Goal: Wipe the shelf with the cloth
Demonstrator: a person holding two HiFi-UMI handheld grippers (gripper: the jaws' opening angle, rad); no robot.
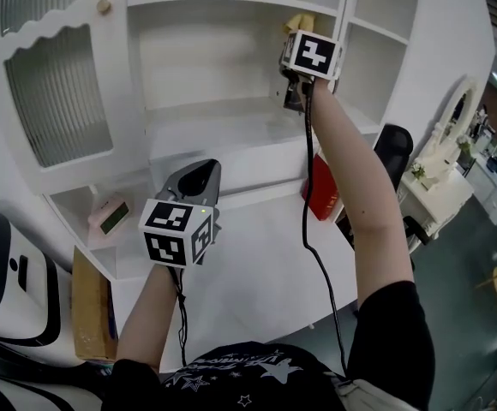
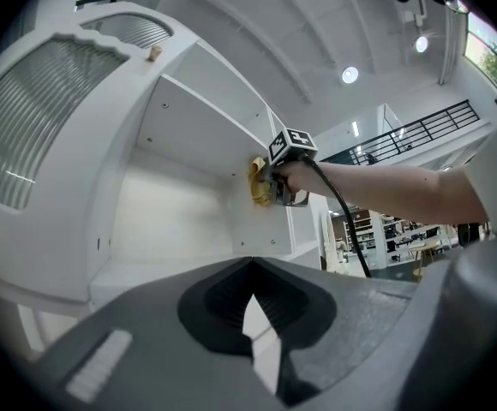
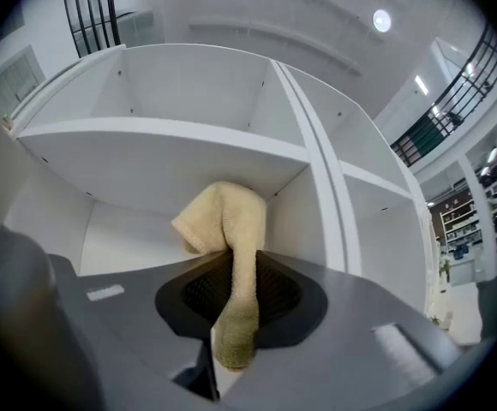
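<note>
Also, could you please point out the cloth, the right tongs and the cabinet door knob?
cloth (image 3: 224,221), right gripper view, folded bulge.
right tongs (image 3: 236,272), right gripper view, between the tips pinching the cloth.
cabinet door knob (image 1: 104,7), head view, its round head.

The cloth (image 3: 223,217) pinched in my right gripper (image 3: 231,315) is nubbly pale-yellow terry. My jaws are matt grey plastic, their pads (image 3: 193,294) ribbed and black. The shelf (image 1: 223,114) is smooth white paint, faintly glossy; left of it, a door pane (image 1: 56,101) of ribbed glass
</note>
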